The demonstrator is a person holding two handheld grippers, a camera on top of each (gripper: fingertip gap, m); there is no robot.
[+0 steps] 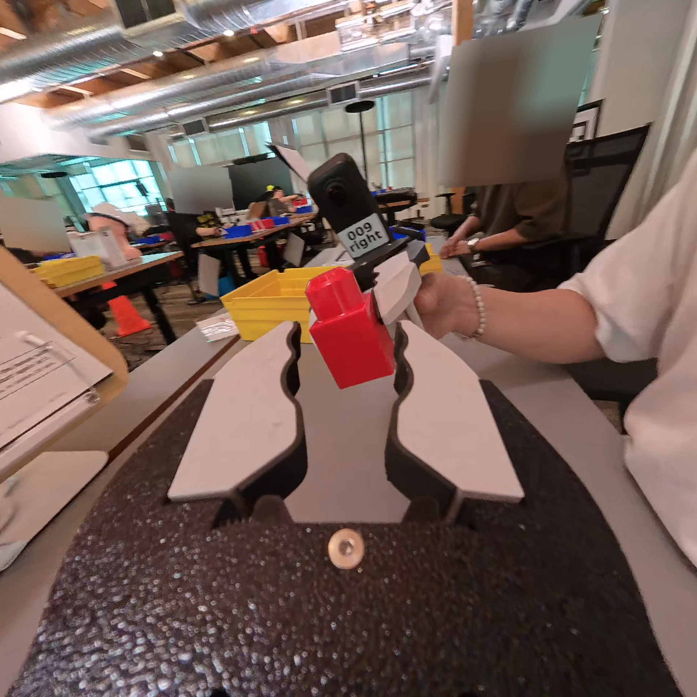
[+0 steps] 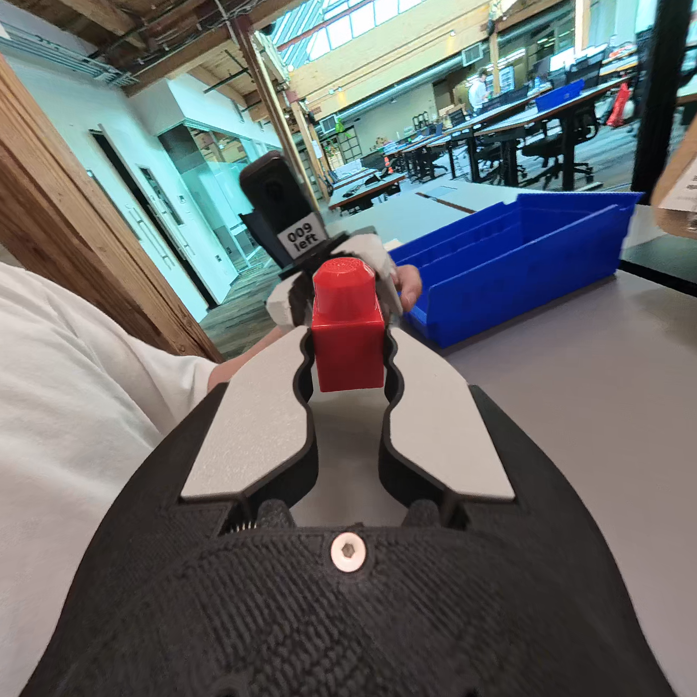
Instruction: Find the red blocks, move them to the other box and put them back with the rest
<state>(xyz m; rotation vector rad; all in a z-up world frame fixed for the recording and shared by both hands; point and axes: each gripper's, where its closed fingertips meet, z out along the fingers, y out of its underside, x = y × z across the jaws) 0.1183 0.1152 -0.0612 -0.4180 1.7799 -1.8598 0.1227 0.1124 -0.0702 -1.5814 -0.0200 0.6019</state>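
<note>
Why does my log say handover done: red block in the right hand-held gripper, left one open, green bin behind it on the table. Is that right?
One thing is off: the bin is blue, not green, as the right wrist view shows. The rest holds: the right hand-held gripper has both pads against the red block, and the left hand-held gripper stands open, a gap showing beside the block on one side.

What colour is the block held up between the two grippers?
Red. The block shows best in the right wrist view, between that gripper's fingers.
</note>
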